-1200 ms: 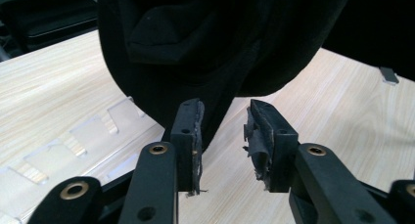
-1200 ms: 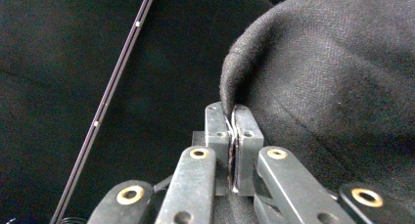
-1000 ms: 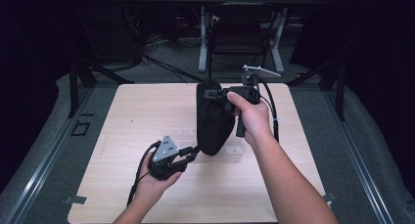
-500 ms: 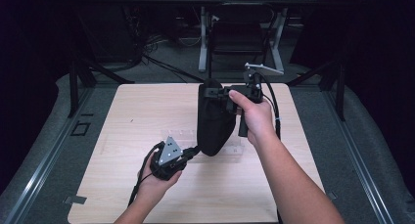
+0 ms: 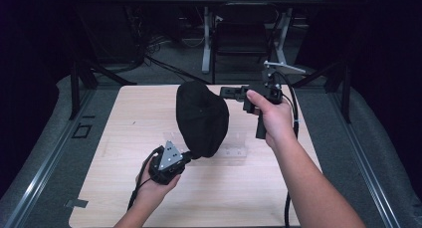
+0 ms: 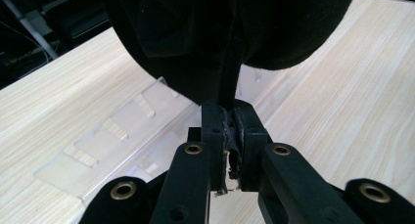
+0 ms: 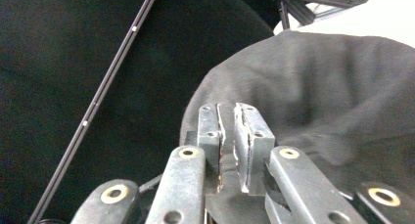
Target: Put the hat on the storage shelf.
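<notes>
- The left gripper point(image 5: 186, 156), in the lower middle of the high view, is clamped tight on a thin dark edge of the black cloth bag point(image 5: 201, 118); in the left gripper view the cloth strip sits pinched between the two jaws
- I judge this low grip is there to anchor the bag, so that the other hand can work at its top
- The bag is in the centre of the high view, raised over the wooden table point(image 5: 129, 113), and its rounded bulk leans toward the upper left of the frame
- The right gripper point(image 5: 226, 92) is at the upper right side of the bag, pointing left at it; its jaws have just been opening and now stand a little apart
- In the right gripper view the grey cloth lies just beyond and under the jaws, and I cannot see cloth pressed between the pads
- A clear plastic piece point(image 5: 238, 149) lies flat on the table just below and right of the bag
- There is free board on the left side and near the bottom edge; the right hand is near the right edge of the table, so it has less room there
</notes>
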Available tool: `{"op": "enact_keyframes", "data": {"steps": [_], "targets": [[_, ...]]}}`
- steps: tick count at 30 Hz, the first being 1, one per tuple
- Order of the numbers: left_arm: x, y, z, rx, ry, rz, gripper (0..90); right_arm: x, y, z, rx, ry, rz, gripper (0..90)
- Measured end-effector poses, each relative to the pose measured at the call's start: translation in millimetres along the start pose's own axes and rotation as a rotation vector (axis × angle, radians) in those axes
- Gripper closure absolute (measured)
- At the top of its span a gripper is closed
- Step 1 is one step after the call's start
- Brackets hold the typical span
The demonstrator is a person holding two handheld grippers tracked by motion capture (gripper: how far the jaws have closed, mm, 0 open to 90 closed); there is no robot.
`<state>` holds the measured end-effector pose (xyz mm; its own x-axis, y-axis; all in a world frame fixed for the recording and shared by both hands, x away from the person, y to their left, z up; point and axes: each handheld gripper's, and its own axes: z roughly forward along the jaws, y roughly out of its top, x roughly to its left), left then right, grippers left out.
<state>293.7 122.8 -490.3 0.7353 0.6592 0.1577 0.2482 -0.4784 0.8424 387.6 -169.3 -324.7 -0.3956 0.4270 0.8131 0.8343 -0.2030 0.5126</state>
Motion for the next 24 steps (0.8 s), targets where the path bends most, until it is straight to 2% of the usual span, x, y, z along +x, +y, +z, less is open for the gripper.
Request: {"op": "enact_keyframes", "data": {"steps": [4,7,8,9,10,11,14,19,24], "targets": [[1.8,-7.6,1.5,0.019,0.0,-0.011,85.4,-2.9,-0.3,-8.0,-0.007,-0.007,-0.001,81.3],[2.6,-19.0,7.1,0.057,0.007,-0.022,85.2,-4.9,-0.4,-14.8,-0.022,-0.015,-0.001,81.0],[2.6,-19.0,7.1,0.057,0.007,-0.022,85.0,-4.9,-0.4,-14.8,-0.022,-0.015,-0.001,81.0],[5.4,-24.3,6.5,0.045,0.012,-0.053,84.8,-5.6,-0.6,-18.1,-0.024,-0.023,-0.003,80.5],[5.4,-24.3,6.5,0.045,0.012,-0.053,84.7,-5.6,-0.6,-18.1,-0.024,-0.023,-0.003,80.5],[9.5,-28.4,6.0,0.041,0.008,-0.087,84.6,-6.9,-0.7,-21.0,-0.027,-0.029,-0.005,80.2],[11.3,-30.9,5.6,0.037,0.004,-0.104,84.4,-8.5,-0.5,-25.6,-0.035,-0.034,-0.003,80.0],[9.5,-32.8,5.4,0.029,0.008,-0.105,83.8,-10.9,-0.9,-30.8,-0.039,-0.043,-0.003,79.6],[12.4,-36.1,1.9,0.022,0.008,-0.127,79.5,-12.1,-2.2,-37.1,-0.043,-0.051,-0.007,79.1]]}}
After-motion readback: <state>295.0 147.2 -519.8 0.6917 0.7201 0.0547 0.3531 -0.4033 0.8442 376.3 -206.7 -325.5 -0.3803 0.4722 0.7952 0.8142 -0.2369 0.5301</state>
